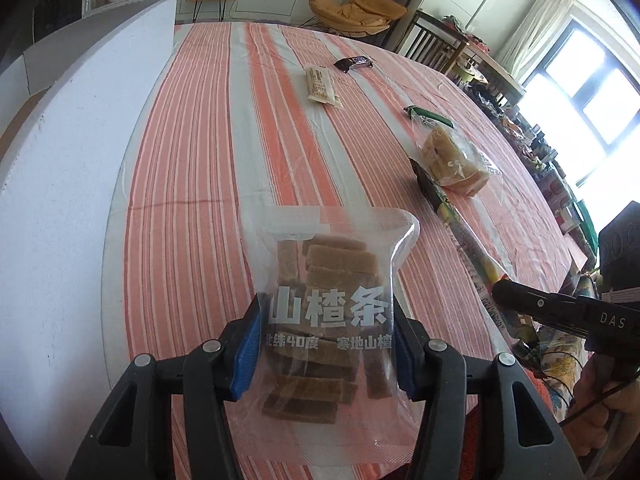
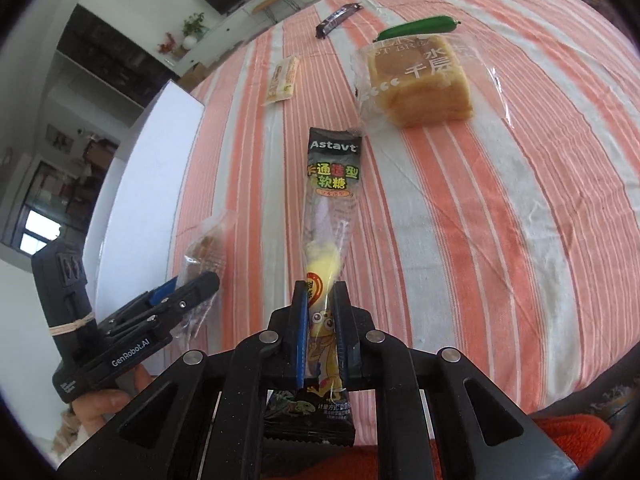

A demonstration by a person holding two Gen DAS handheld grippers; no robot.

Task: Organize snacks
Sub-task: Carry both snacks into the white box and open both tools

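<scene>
Two claws each hold one snack over a desk covered in an orange-and-white striped cloth. Left claw: its blue pads are clamped on the two side edges of a clear bag of brown hawthorn strips, gripped near the bag's lower half so that the printed face stays flat toward the camera; the bag appears lifted off the cloth. Right claw: its jaws are drawn together on the lower part of a long gummy candy packet, which juts away toward 12 o'clock; the narrow pinch suits so slim a wrapper.

Seen from the right wrist, four snacks lie loose beyond the packet: a wrapped layered cake at 1 o'clock, a green sausage-shaped stick just behind it, a dark bar at 12 o'clock, and a pale biscuit packet at 11 o'clock. They are apart from one another, presumably awaiting sorting. A white board stands along the desk's edge, at 9 o'clock in the left wrist view. No container or sorting spot for the snacks is visible, so where the two held items should go cannot be told.
</scene>
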